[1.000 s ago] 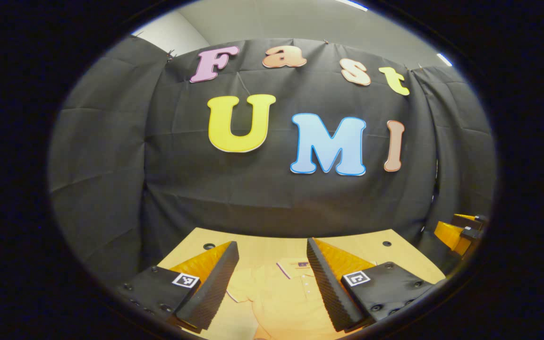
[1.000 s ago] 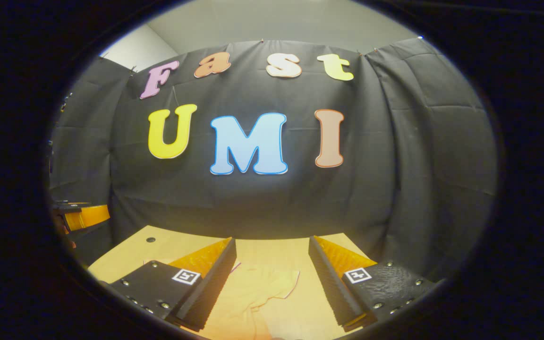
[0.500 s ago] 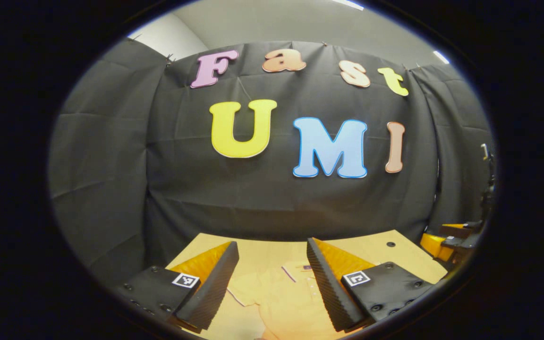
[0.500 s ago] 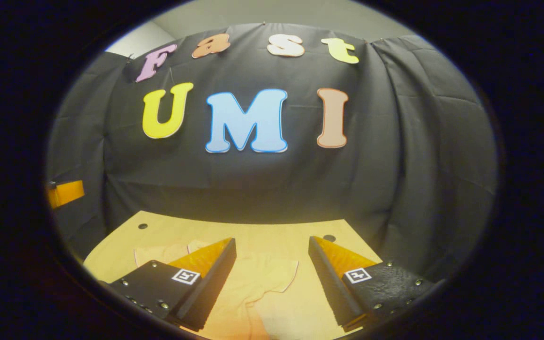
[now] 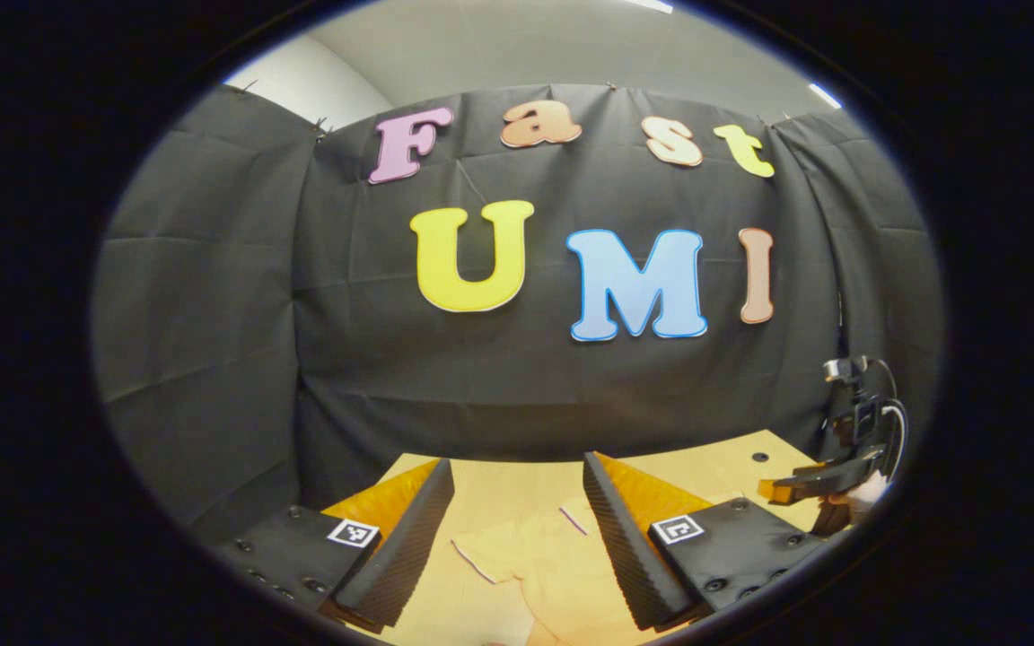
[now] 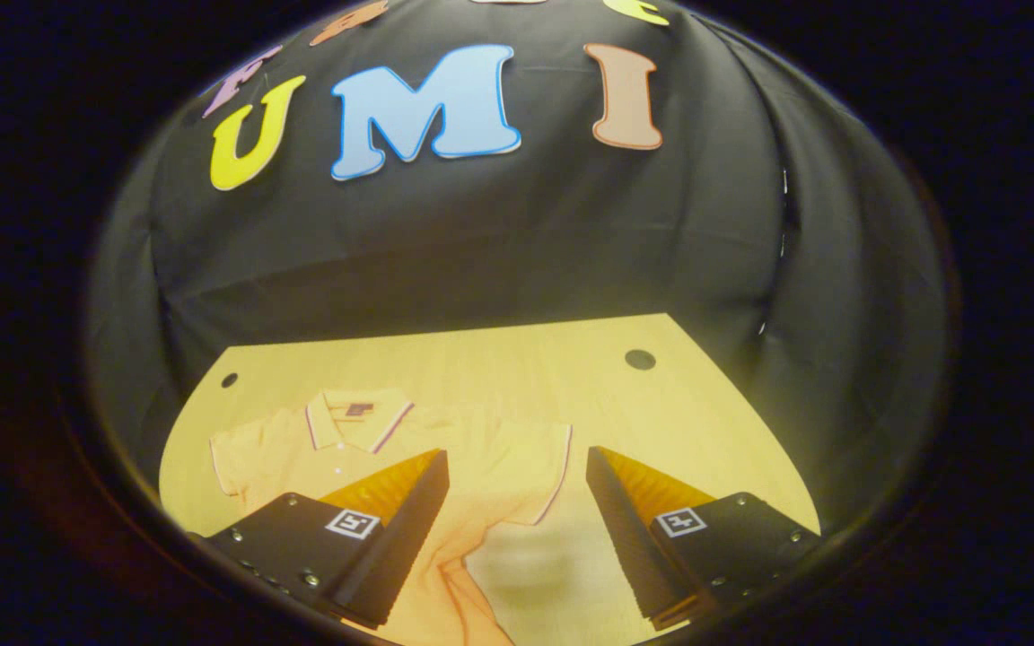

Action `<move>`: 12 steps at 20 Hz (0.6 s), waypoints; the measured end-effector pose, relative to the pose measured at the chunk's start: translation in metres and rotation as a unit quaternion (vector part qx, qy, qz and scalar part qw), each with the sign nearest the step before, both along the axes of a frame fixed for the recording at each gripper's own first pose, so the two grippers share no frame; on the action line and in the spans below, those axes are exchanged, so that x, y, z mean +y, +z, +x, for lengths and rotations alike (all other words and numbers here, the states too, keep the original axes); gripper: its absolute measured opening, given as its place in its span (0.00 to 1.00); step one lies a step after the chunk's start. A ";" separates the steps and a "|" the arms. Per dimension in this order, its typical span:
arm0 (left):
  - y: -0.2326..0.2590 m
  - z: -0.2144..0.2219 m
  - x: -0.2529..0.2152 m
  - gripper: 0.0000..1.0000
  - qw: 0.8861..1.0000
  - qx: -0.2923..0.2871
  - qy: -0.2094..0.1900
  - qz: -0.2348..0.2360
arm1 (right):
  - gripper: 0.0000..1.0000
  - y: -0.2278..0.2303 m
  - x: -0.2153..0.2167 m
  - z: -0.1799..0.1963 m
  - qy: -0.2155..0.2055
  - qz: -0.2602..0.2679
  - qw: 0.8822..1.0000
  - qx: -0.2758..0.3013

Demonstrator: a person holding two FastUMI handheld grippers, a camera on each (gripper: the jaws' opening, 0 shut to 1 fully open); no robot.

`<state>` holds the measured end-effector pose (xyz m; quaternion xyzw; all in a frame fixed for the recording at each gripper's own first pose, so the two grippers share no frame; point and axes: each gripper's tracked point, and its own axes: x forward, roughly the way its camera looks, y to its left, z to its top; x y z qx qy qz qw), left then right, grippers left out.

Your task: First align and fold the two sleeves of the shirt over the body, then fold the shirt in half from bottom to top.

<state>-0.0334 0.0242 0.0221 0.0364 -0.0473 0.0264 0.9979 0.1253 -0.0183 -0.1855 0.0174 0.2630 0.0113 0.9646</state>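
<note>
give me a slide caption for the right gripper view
Open right gripper poised above the unfolded shirt on the table, its near sleeve between the fingers.

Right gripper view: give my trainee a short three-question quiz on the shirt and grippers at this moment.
1. True or false: the shirt lies on the table with its sleeves spread out.
2. The right gripper is: A) open above the shirt, B) shut on a sleeve.
3. What lies between the left gripper fingers in the left gripper view?

Key: 1 true; 2 A; 3 the shirt.
</note>
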 end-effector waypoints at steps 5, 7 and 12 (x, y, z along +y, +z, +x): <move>-0.007 -0.004 0.017 0.93 1.000 0.008 0.023 -0.010 | 0.95 -0.061 -0.010 0.027 -0.009 -0.012 0.997 0.077; -0.010 -0.005 0.027 0.94 0.999 0.012 0.035 -0.010 | 0.94 -0.083 -0.014 0.035 -0.014 -0.013 0.994 0.107; -0.016 -0.004 0.051 0.93 0.998 0.021 0.064 -0.013 | 0.80 -0.119 -0.020 0.046 -0.025 -0.010 0.987 0.162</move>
